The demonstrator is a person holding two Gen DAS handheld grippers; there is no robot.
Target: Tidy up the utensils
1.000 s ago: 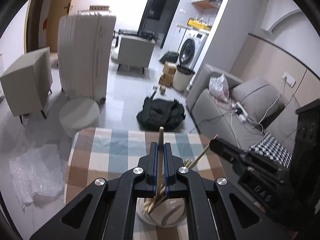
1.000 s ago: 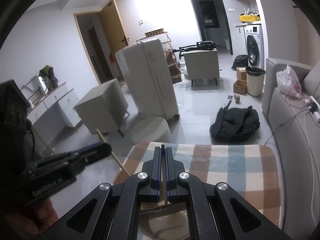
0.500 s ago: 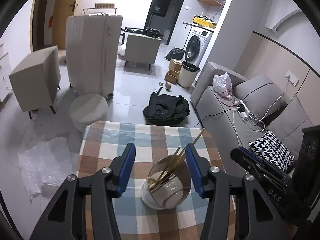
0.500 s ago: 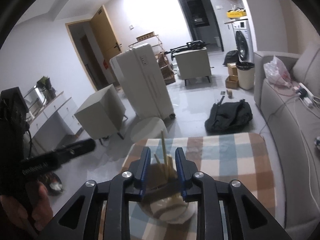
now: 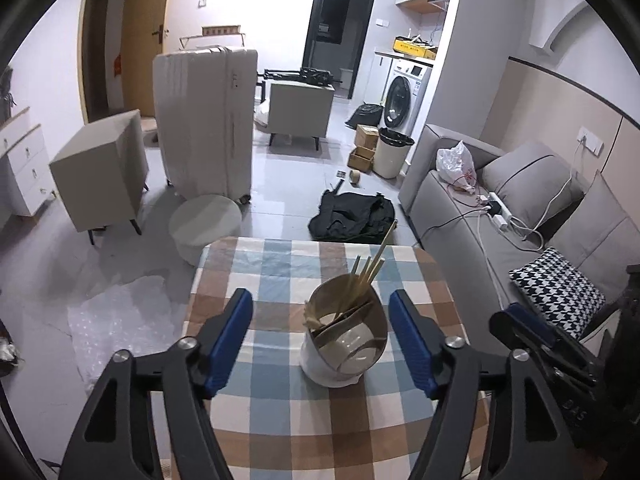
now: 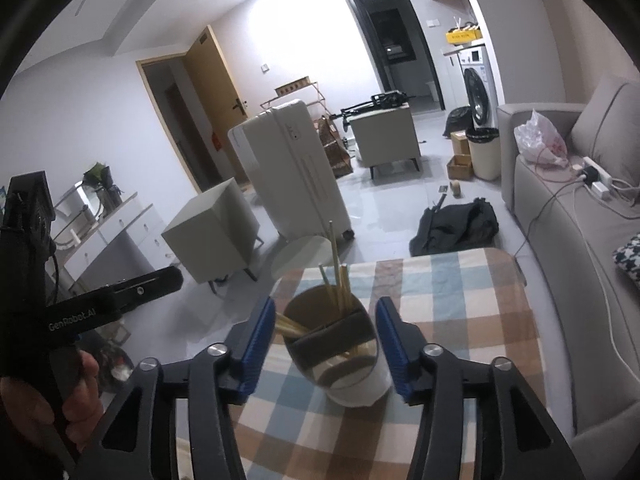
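Observation:
A white utensil holder [image 5: 344, 354] [image 6: 354, 376] with a dark rim stands on the checked tablecloth [image 5: 280, 276] [image 6: 460, 292]. Several wooden chopsticks [image 5: 370, 270] [image 6: 335, 276] lean inside it, tips up. My left gripper [image 5: 320, 322] hangs above and in front of the holder, jaws opening, nothing pressed between the blue pads [image 5: 234, 336]. My right gripper [image 6: 326, 330] is also opening, its pads [image 6: 258, 340] standing apart on either side of the holder without touching it. Each gripper shows at the edge of the other's view.
The table's far edge drops to a grey floor with a round stool [image 5: 205, 224], a white suitcase [image 5: 204, 120], a black bag [image 5: 352, 216] and bubble wrap [image 5: 120, 320]. A grey sofa [image 5: 520, 216] runs along the right side.
Both grippers were shut on single chopsticks over the holder. They have let go, their jaws have spread, and both have pulled back and up; the chopsticks now rest in the holder.

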